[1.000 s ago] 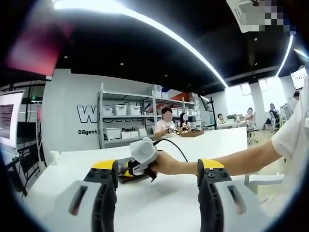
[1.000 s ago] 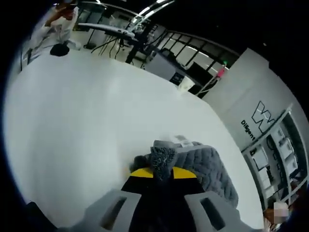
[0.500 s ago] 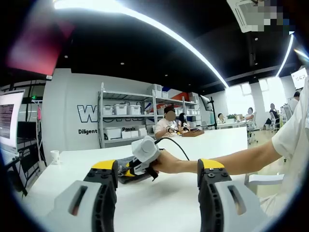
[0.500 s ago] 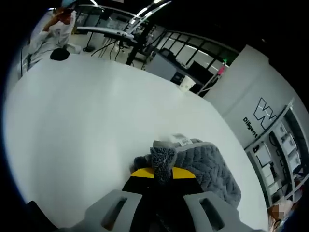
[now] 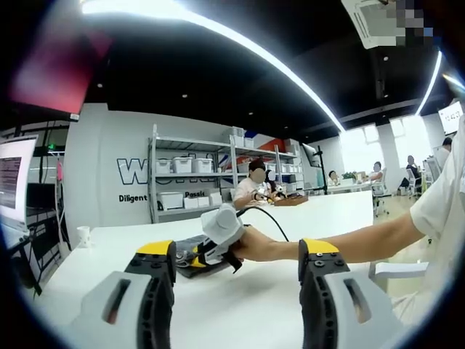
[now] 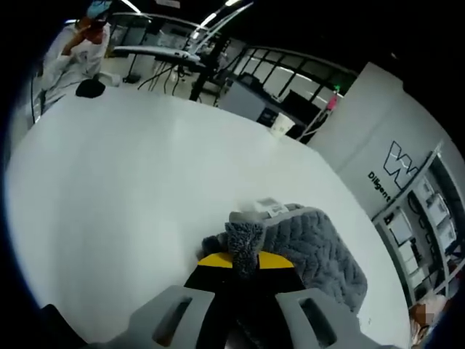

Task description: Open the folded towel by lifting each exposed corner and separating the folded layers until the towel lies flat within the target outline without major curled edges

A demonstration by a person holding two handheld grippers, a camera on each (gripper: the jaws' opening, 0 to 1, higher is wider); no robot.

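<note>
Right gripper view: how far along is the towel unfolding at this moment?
Early stage. Done: the right gripper has a corner of the grey quilted towel pinched between its shut yellow-tipped jaws. In hand: that corner is raised off the white table, the person's hand gripping the tool. Left: the towel is bunched in folded layers, no layers are separated, and the left gripper hangs open, holding nothing.

The left gripper view looks level across the white table (image 5: 290, 218) toward distant shelves (image 5: 190, 182), while the right gripper view peers steeply down, close over the grey towel (image 6: 312, 247), both sharing that tabletop and lettered wall (image 5: 131, 171).
</note>
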